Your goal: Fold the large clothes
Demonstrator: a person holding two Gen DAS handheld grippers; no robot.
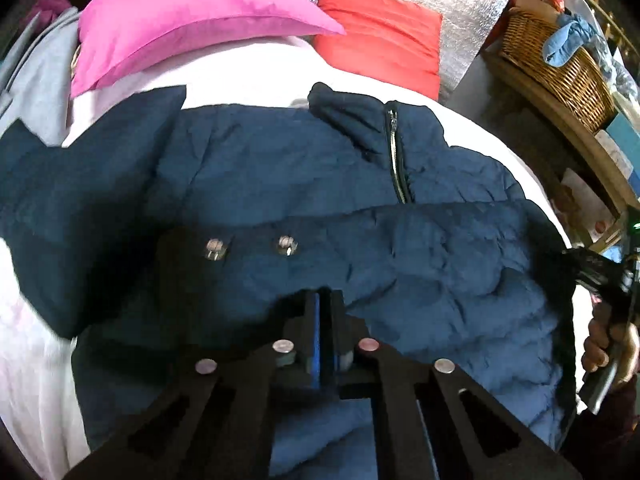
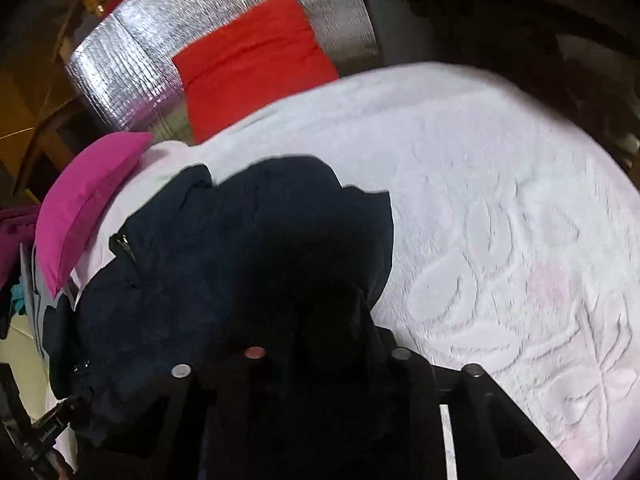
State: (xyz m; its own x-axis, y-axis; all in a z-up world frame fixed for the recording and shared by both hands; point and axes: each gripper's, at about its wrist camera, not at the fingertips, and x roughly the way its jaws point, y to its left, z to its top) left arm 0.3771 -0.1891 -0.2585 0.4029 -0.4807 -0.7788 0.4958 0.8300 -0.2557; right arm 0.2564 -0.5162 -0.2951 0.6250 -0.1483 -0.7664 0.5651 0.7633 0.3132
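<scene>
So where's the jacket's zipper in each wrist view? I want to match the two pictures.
Left wrist: the zipper runs down from the collar, upper centre-right of the jacket.
Right wrist: only its pull shows, at the jacket's left edge, just right of the pink pillow.
Shared landmark: the red pillow against the silver sheet, at the top of both views.

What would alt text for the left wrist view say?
A navy puffer jacket lies spread on a white bedspread, the left gripper shut over it. Pink pillow, red pillow and wicker basket lie beyond.
</scene>
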